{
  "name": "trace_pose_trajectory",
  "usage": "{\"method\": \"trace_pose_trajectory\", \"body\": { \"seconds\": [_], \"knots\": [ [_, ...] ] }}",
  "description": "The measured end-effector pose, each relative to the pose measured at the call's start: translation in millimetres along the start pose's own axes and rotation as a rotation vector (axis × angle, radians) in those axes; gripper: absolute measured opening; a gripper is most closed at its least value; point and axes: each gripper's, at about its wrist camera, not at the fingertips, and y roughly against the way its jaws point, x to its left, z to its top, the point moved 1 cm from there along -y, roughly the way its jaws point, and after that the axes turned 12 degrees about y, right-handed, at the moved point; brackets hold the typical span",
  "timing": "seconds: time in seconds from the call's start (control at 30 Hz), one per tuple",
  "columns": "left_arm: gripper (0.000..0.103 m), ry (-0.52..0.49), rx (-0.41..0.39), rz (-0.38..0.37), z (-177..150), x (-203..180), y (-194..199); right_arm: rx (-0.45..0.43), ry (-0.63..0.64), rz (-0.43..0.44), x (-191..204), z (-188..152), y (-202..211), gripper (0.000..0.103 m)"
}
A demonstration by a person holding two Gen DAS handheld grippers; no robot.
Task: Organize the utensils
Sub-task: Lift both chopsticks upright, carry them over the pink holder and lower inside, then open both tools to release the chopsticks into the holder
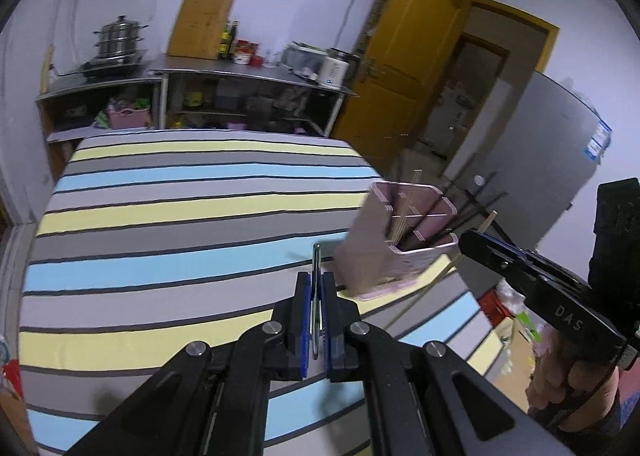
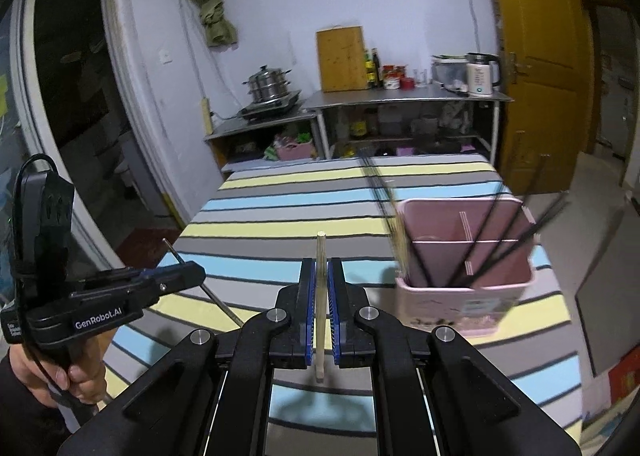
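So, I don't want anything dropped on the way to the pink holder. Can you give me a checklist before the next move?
1. Left hand-held gripper shut on the metal utensil: ok.
2. Right hand-held gripper shut on the wooden chopstick: ok.
3. Pink holder upright on the striped cloth: ok.
4. Free compartment in the holder: ok, the rear left one looks empty.
5. Black chopsticks lean across the opening, may obstruct entry: not ok.
6. What kind of utensil the metal one is: cannot tell.
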Motion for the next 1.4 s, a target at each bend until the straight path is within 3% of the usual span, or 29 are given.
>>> {"method": "trace_pose_trajectory", "body": {
  "seconds": [0.27, 0.6, 0.83, 1.4],
  "knots": [
    [0.004, -0.042, -0.015, -0.108, 19, -54, -3, -0.061, -0.063, -0.076, -34, 8, 31, 0.006],
    [0.004, -0.077, -0.075, -0.169, 59, -101, -13, -0.175, -0.093, -0.150, -69, 40, 55, 0.007],
    [0.004, -0.103, -0.091, -0.149, 69, -117, -36, -0.202, -0.098, -0.189, -87, 47, 51, 0.006],
    [0.004, -0.139, -0.056, -0.100, 48, -106, -90, -0.170, -0.117, -0.207, -100, 18, 16, 0.006]
  ]
}}
